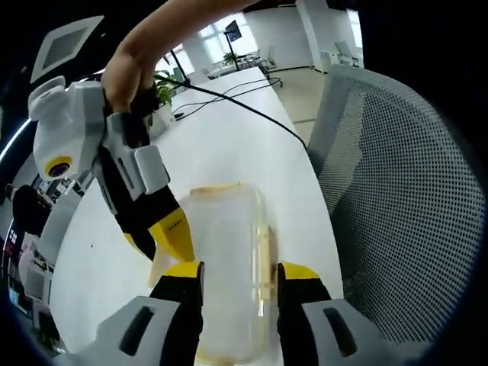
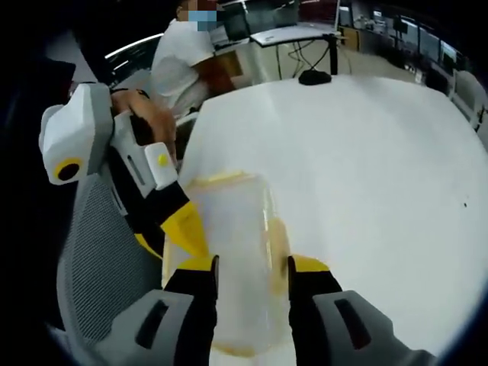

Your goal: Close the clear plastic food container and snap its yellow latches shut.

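Note:
The clear plastic food container [image 1: 229,229] lies flat on the white table [image 1: 221,137] with its lid on. A yellow latch [image 1: 264,259] runs along its right long side. My left gripper [image 1: 240,274] stands open, its yellow-tipped jaws apart over the near end of the lid. The right gripper [image 1: 171,240] comes in from the left, its yellow tips at the container's left edge. In the right gripper view the container [image 2: 236,221] and a side latch [image 2: 278,236] sit under my open right gripper [image 2: 252,267]. The left gripper [image 2: 183,229] touches its left edge there.
A grey mesh office chair [image 1: 396,191] stands close against the table edge beside the container [image 2: 99,267]. A black cable [image 1: 244,107] crosses the far tabletop. A person in a white shirt [image 2: 187,61] sits beyond the table [image 2: 366,168]. Desks stand further back.

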